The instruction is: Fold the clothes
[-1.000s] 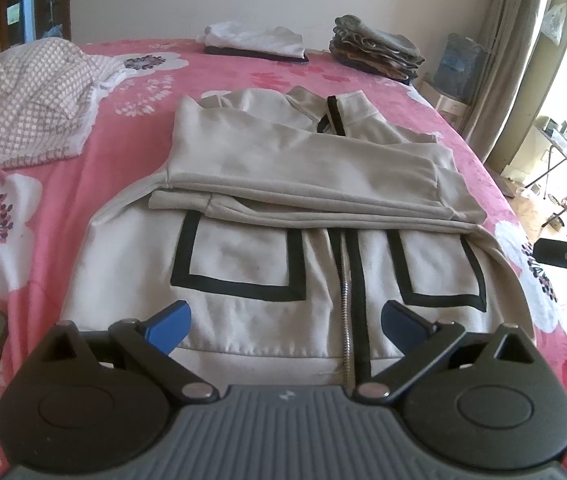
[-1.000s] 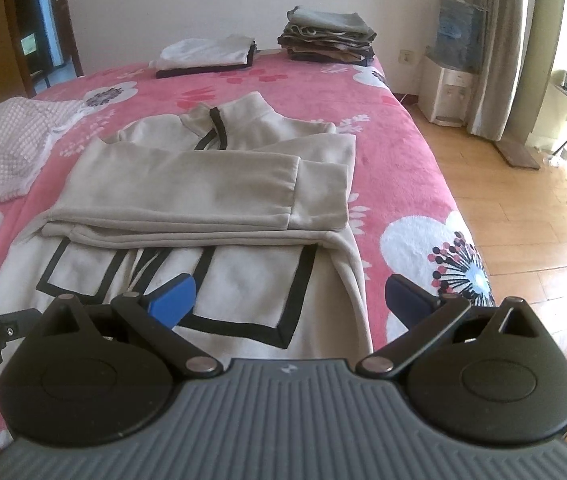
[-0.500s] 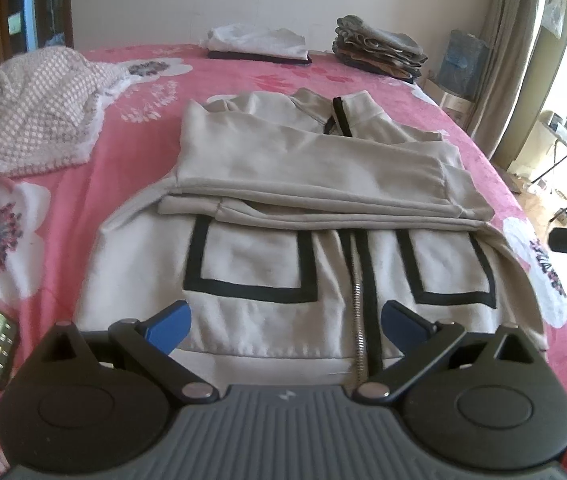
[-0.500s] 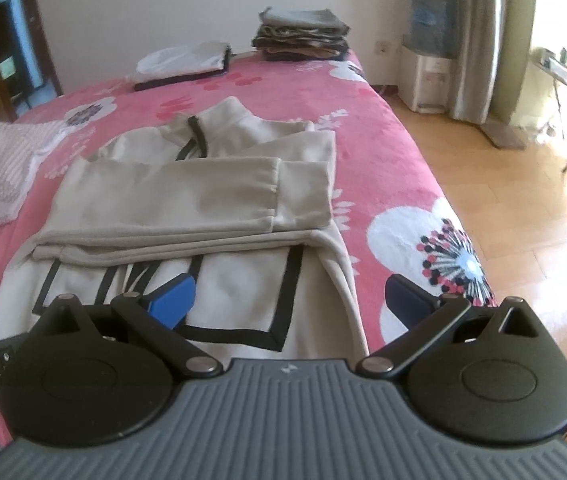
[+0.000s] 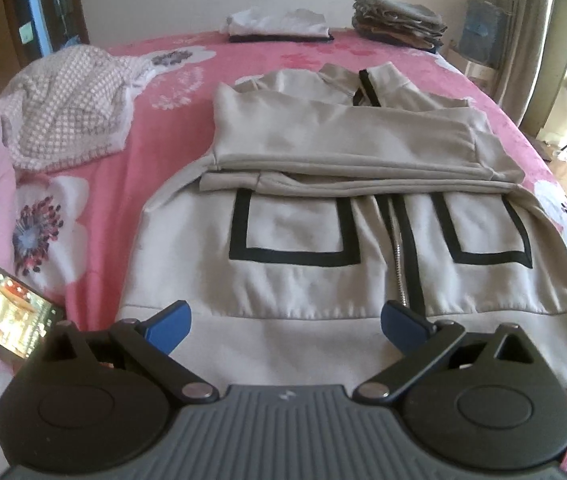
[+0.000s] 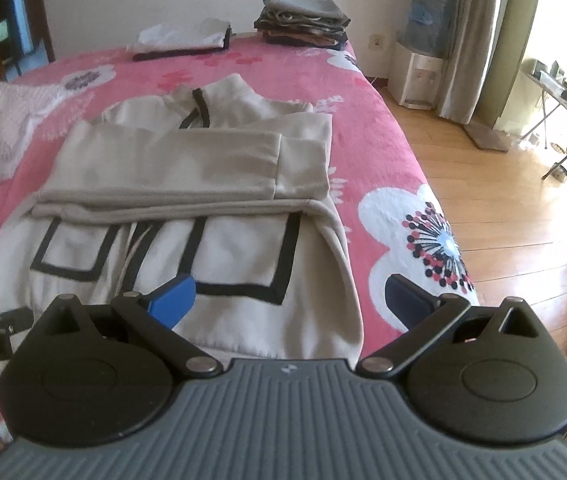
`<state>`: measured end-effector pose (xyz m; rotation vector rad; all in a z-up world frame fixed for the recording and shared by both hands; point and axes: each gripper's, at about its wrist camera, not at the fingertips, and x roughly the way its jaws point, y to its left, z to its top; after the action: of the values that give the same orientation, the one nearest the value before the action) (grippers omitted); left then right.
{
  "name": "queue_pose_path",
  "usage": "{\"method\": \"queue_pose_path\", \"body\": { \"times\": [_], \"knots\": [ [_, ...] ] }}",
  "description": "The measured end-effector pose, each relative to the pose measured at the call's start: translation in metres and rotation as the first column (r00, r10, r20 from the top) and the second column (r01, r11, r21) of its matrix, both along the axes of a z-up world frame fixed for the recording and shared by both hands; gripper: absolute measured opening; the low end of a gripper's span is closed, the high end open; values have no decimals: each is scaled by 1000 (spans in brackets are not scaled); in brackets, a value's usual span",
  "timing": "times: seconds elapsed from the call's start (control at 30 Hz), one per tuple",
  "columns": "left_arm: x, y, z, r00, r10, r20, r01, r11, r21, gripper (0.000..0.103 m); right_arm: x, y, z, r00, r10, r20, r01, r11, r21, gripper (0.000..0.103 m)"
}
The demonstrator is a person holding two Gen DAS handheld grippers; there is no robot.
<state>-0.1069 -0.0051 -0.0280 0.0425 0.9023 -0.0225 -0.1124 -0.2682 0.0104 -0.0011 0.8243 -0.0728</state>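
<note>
Jaws on both grippers stand wide apart, holding nothing: left gripper (image 5: 285,322) hovers over the near hem, right gripper (image 6: 289,294) over the near right corner of the same hem, likely staged to pinch it for the bottom-to-top fold. Bed (image 5: 163,168) with its pink floral cover is the work surface. Beige jacket (image 5: 335,240) lies flat mid-bed, front up, collar far, hem near; both sleeves (image 5: 343,144) are already laid across the chest, so the width is squared and one lengthwise fold looks left. Checked garment (image 5: 67,104) sits crumpled far left, apparently waiting its turn. Folded stack (image 5: 399,30) and white folded item (image 5: 279,26) are parked at the far edge, out of the way. Phone (image 5: 3,300) lies near left, screen lit.
</note>
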Motion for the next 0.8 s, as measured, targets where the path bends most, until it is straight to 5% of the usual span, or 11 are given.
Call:
{"method": "queue_pose_path", "body": {
  "times": [0.37,0.8],
  "knots": [
    [-6,13,9,999,34,11,-34,999,-17,102,-12,16,28,998,27,64,-23,998,-64,102],
    [-2,10,3,999,48,-12,-48,999,4,102,-12,8,25,999,-17,41,19,999,-50,102]
  ]
}}
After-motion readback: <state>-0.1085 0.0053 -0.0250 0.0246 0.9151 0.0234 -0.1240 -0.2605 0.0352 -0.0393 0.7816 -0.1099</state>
